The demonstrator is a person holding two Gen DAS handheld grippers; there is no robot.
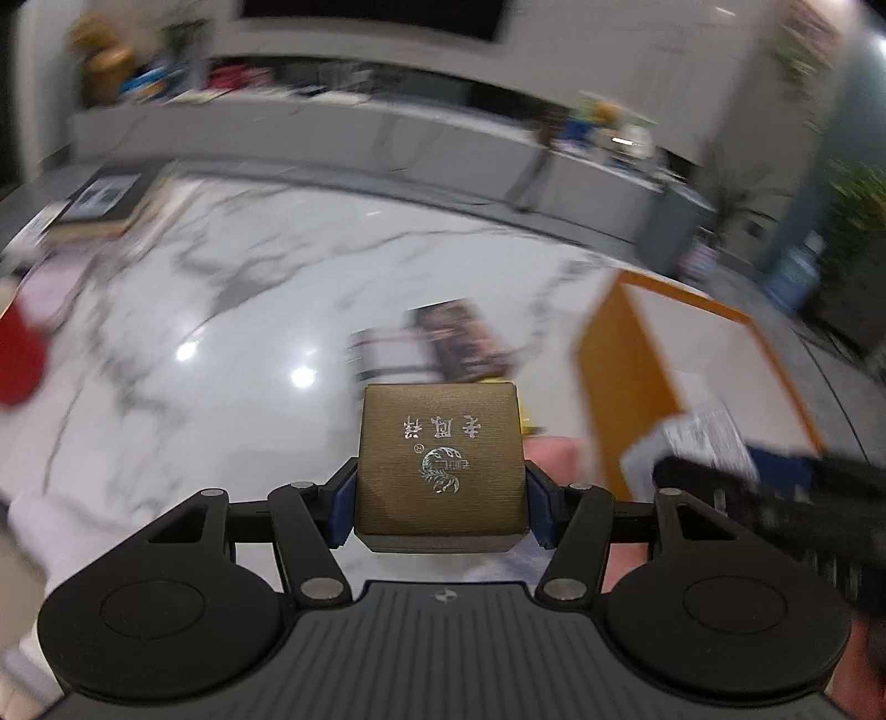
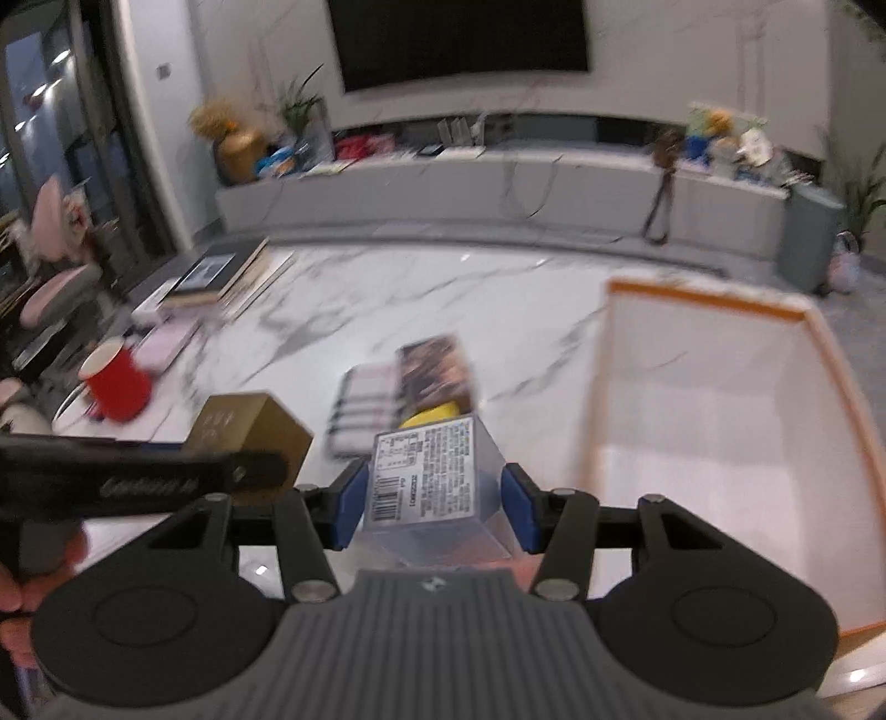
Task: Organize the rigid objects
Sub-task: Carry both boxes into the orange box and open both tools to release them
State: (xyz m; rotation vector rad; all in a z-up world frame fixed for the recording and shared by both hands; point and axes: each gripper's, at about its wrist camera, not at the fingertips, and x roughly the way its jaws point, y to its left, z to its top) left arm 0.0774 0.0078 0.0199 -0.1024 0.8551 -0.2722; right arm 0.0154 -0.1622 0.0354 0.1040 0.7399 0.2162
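Glossy white marble-veined desk [image 2: 421,288] filling the middle of both views, ceiling lights glinting off it. Long grey low cabinet [image 2: 498,183] across the top of the right wrist view, dark wall-mounted screen [image 2: 465,39] above it, blurred clutter and plants at either end. Red cup [image 2: 116,382] at left of frame, stacked flat books [image 2: 221,277] behind it at upper left. Two flat packets lying mid-desk, side by side: pale striped packet [image 2: 362,410] and dark printed packet [image 2: 437,371], something yellow just below them, too blurred to tell. Open orange-rimmed white cardboard box [image 2: 720,443] at right of frame.

Left hand-held gripper [image 1: 440,498] level at bottom centre of its view, blue pads clamped on either side of a brushed bronze square box [image 1: 440,459] with silver lettering, lifted off the desk. Right hand-held gripper [image 2: 434,498] likewise level, pads pressed against a clear plastic box with a printed barcode label [image 2: 426,476], held just left of the cardboard box. Both views smeared with motion blur.
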